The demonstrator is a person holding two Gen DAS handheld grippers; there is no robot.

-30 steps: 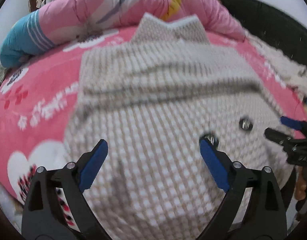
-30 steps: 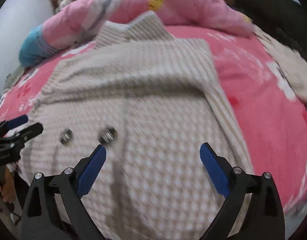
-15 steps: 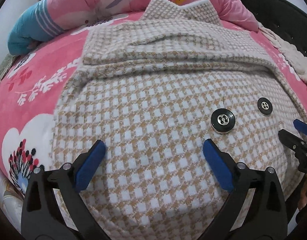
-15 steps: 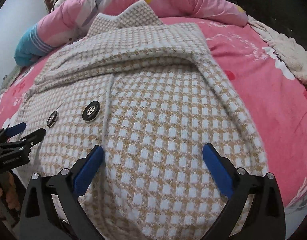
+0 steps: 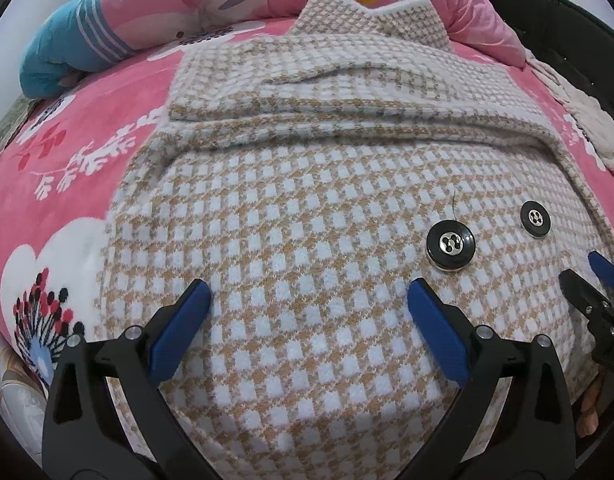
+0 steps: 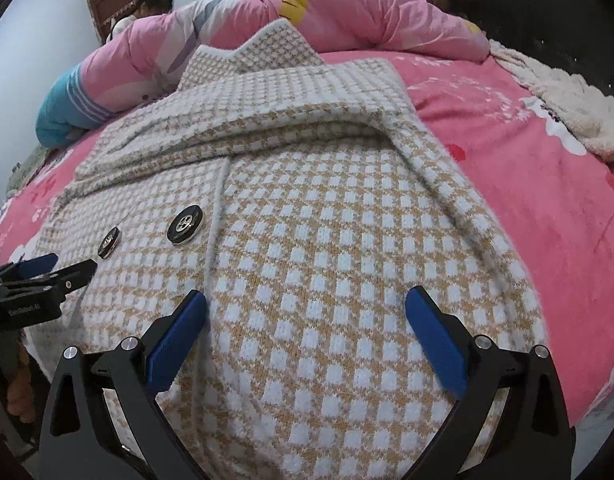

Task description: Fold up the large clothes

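A beige-and-white checked knit coat (image 5: pixel 307 216) lies flat on the pink bed, collar at the far end, sleeves folded across the chest. It fills the right wrist view too (image 6: pixel 327 240). Two black buttons (image 5: pixel 451 243) sit near its lower front; they also show in the right wrist view (image 6: pixel 185 224). My left gripper (image 5: pixel 309 300) is open, low over the coat's near hem, holding nothing. My right gripper (image 6: pixel 307 312) is open over the hem further right, also empty. Each gripper shows at the other view's edge.
A pink floral sheet (image 5: pixel 67 152) covers the bed. A rolled pink-and-blue quilt (image 5: pixel 107 28) lies along the far side. A cream fleece blanket (image 6: pixel 567 100) lies at the right by a dark headboard (image 6: pixel 547 20). A person sits far back.
Both grippers have moved down and closer to the coat's near hem, so the coat looks larger. Earlier motion blur is gone. Jaws stay open.
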